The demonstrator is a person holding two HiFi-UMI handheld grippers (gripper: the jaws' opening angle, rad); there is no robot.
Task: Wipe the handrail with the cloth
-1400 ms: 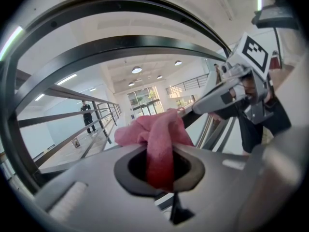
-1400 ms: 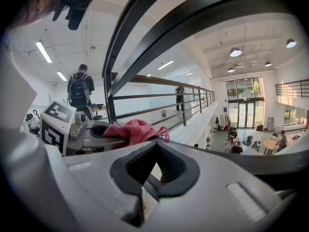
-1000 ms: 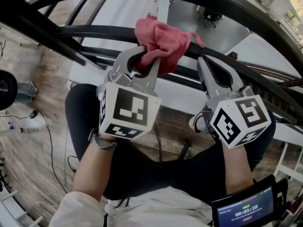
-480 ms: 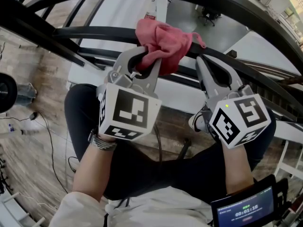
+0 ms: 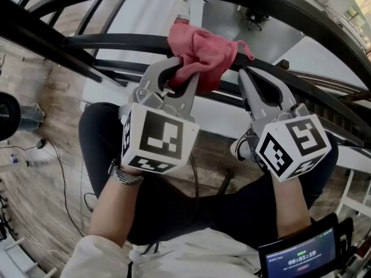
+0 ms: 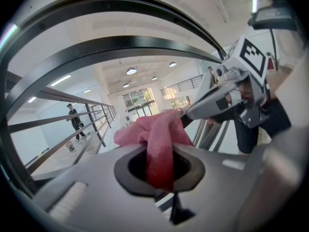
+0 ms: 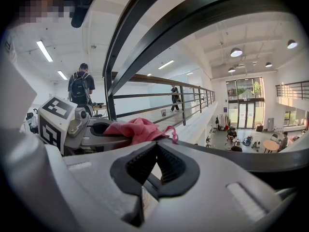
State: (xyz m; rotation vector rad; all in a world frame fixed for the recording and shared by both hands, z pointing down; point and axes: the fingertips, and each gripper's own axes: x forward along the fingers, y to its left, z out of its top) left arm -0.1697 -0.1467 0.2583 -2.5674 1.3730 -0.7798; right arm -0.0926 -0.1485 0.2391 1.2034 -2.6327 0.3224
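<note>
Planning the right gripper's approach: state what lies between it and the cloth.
Head view: only a short bare stretch of handrail separates the right gripper from the cloth.

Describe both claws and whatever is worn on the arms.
The left claw and right claw are light grey plastic with black lining inside the jaws. Each carries a white cube printed with black square markers. The left wrist wears a bracelet; a pale sleeve covers the upper arm.
</note>
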